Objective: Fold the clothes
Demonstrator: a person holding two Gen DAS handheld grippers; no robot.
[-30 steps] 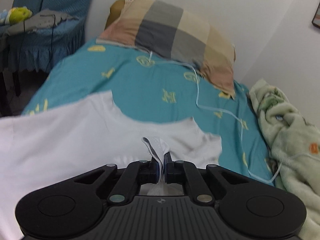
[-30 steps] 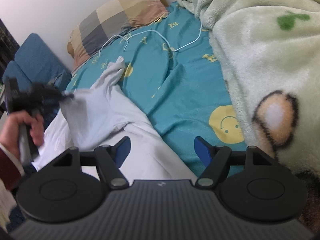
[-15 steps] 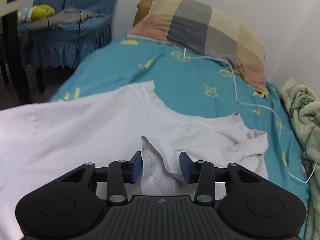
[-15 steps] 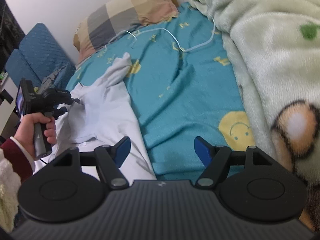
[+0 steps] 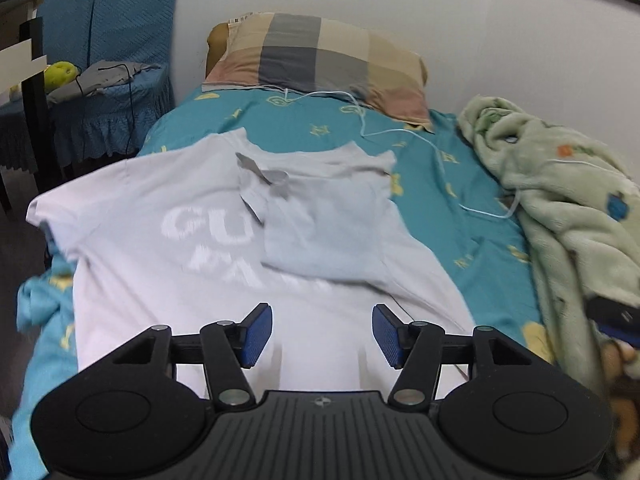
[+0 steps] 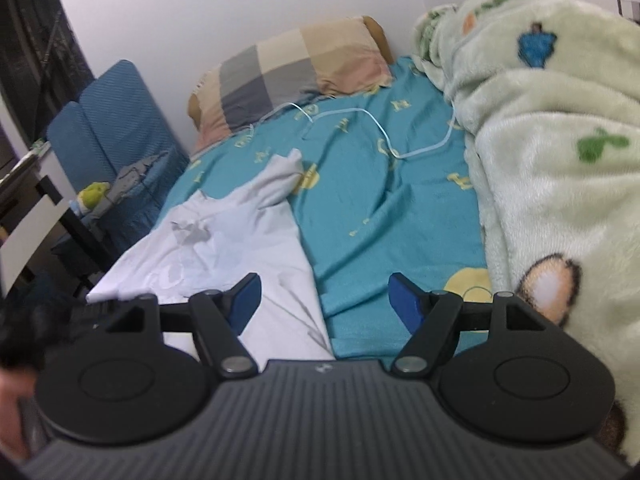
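A white T-shirt [image 5: 168, 240] with pale lettering lies spread on the teal bedsheet [image 5: 304, 128]. Its right sleeve and shoulder [image 5: 324, 224] are folded inward over the chest. My left gripper [image 5: 322, 336] hovers over the shirt's lower part. Its jaws are opening, with nothing between the blue pads. In the right wrist view the same shirt [image 6: 224, 248] lies left of centre, one sleeve end pointing toward the pillow. My right gripper [image 6: 324, 300] stands open above the shirt's right edge and the sheet, holding nothing.
A checked pillow [image 5: 320, 60] lies at the head of the bed, with a thin white cable [image 5: 400, 132] trailing over the sheet. A pale green fleece blanket [image 5: 560, 208] is heaped along the right side. A blue chair [image 5: 104, 80] with clutter stands left of the bed.
My left gripper let go of the shirt fabric, opened and drew back toward the shirt's hem. The folded sleeve now lies flat on the chest. My right gripper rose slightly, still open.
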